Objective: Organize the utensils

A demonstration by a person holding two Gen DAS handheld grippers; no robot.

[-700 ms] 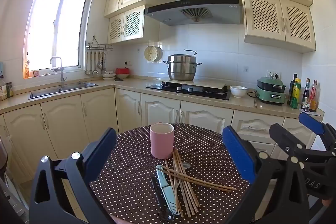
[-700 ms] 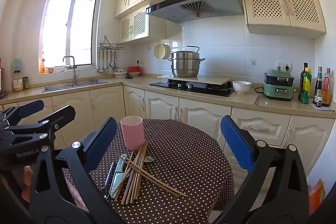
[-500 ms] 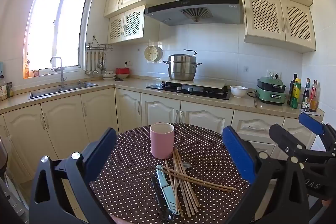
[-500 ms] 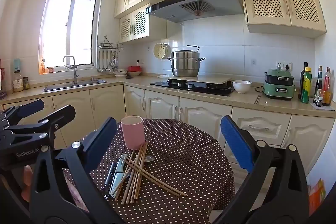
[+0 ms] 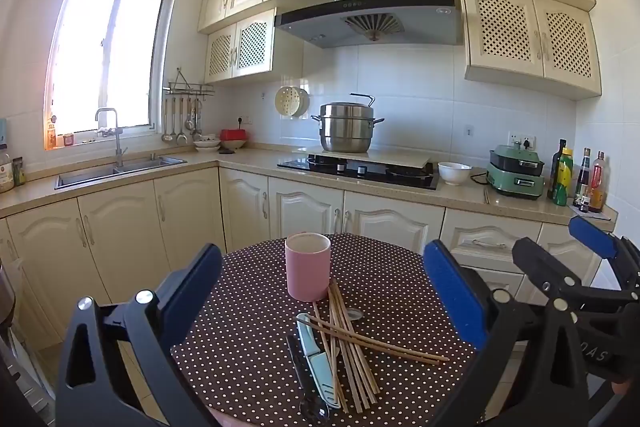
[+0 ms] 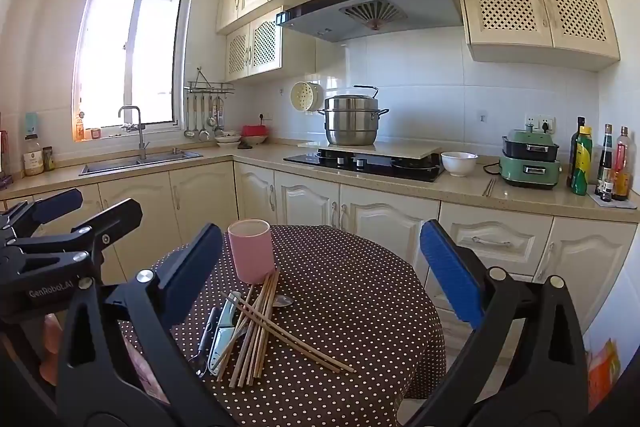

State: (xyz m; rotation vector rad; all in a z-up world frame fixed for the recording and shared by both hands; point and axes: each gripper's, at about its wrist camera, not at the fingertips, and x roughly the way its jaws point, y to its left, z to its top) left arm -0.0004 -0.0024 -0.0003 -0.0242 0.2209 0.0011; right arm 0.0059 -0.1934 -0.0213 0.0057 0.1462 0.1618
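**Still at the start: nothing moved, nothing sorted**

Nothing has shifted since the earlier views, so your sorting has not begun. On the round table stand one pink cup and, just before it, a crossed pile of roughly ten chopsticks, one pale-handled knife and a spoon. Your left gripper and right gripper gape wide, empty.
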